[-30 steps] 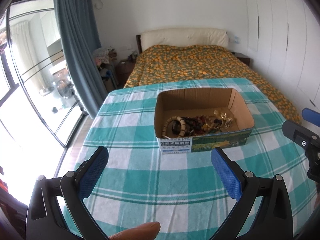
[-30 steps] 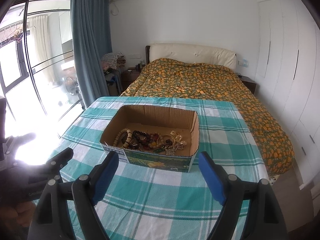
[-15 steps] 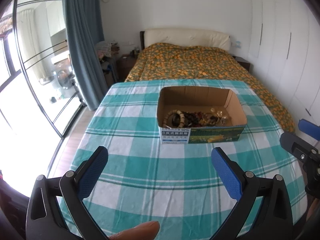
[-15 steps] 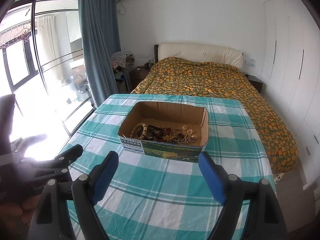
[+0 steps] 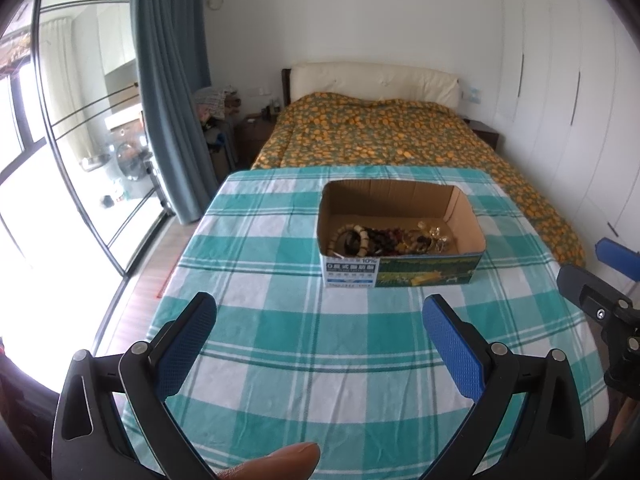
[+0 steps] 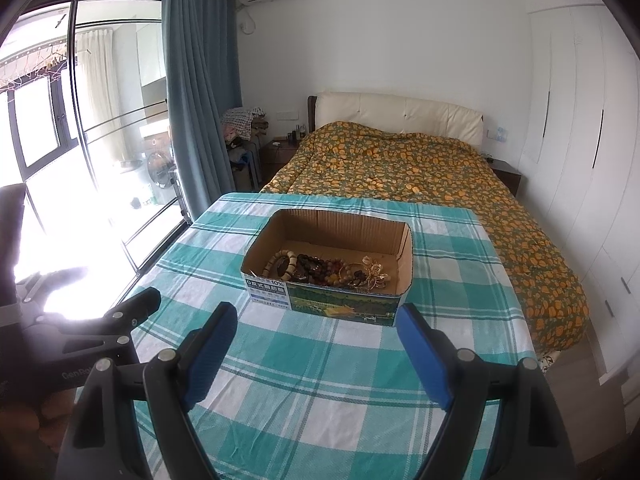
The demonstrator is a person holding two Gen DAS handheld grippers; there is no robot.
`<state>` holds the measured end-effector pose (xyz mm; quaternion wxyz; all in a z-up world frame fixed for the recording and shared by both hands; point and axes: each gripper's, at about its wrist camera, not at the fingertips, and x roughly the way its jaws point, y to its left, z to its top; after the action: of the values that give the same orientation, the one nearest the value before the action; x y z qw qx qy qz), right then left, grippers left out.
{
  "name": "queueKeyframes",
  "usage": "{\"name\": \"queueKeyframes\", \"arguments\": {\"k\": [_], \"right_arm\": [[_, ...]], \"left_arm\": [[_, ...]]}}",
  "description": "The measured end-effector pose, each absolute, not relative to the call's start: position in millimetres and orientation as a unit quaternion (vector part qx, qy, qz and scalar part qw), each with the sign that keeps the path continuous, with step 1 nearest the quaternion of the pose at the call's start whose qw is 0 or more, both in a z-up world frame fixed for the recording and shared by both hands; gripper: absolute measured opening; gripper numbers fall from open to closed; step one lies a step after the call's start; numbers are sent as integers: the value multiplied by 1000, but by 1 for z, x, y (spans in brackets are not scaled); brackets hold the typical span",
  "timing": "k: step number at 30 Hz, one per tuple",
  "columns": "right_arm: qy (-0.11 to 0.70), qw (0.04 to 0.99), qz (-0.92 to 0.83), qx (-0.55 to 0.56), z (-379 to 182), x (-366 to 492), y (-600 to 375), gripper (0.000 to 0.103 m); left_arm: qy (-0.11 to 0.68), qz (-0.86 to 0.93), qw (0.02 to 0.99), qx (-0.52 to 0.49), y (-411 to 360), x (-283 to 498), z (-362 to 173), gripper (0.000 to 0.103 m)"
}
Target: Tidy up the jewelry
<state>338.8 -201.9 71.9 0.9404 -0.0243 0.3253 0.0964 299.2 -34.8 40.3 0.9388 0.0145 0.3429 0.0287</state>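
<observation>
On tablecloth (image 5: 280, 360), jewelry box (image 5: 400, 236) lengthwise left-right

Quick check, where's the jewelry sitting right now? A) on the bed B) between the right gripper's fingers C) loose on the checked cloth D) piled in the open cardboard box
D: the beaded bracelets and other jewelry lie in a heap on the floor of the open cardboard box, which stands on the checked tablecloth; both grippers are open and empty, short of the box.
</observation>
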Motion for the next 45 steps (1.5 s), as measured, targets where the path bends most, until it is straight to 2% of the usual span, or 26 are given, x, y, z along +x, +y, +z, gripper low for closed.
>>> {"name": "queueKeyframes", "arguments": {"k": [45], "right_arm": [[311, 944, 108, -22, 88, 323, -200, 84]], "left_arm": [[329, 29, 944, 10, -32, 288, 52, 103]]}}
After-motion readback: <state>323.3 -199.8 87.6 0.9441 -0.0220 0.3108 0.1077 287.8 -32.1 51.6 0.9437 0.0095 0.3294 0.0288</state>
